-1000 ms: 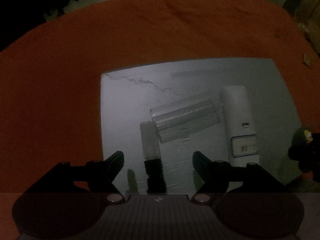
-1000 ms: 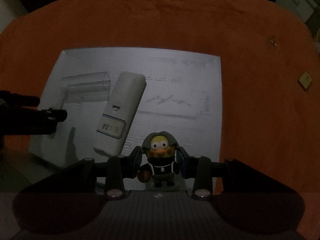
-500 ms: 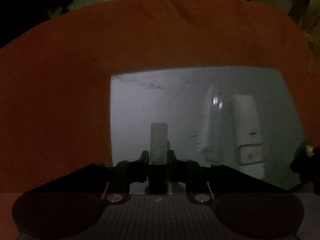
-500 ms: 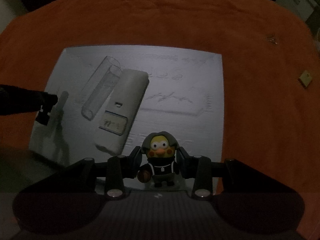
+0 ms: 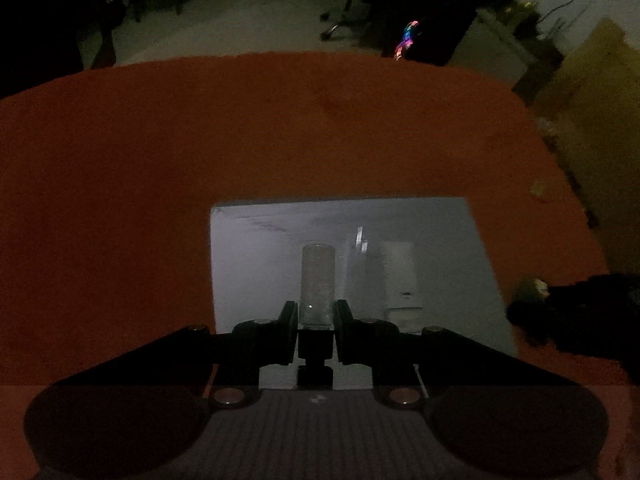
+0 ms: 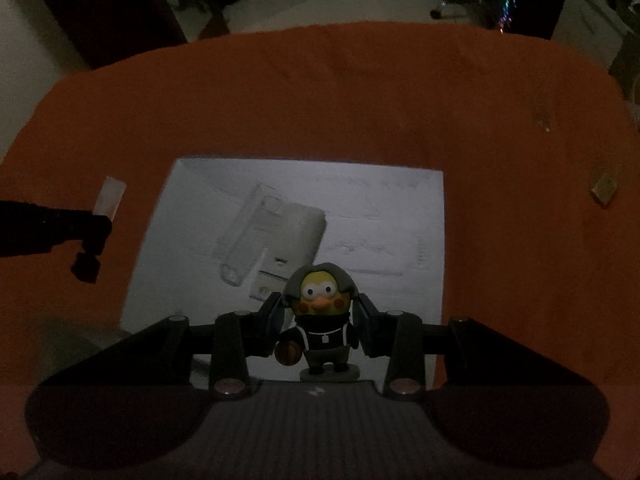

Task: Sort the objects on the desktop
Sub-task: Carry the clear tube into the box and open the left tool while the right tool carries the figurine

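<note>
Above the white sheet (image 6: 400,216), both jaws now carry higher, clamping vial (image 5: 318,284) and figurine (image 6: 320,312).

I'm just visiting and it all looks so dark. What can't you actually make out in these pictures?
- White device label: right wrist view, the toy figure covers part, the rest too small.
- Clear case: left wrist view, blurred and dim.
- Small tan item on the orange cloth: too small.

The left gripper (image 5: 316,318) is lifted above the white sheet (image 5: 440,264), jaws clamped on a clear-capped tube (image 5: 318,280). The right gripper (image 6: 320,316), low over that sheet, pinches a duck figurine (image 6: 318,316).
</note>
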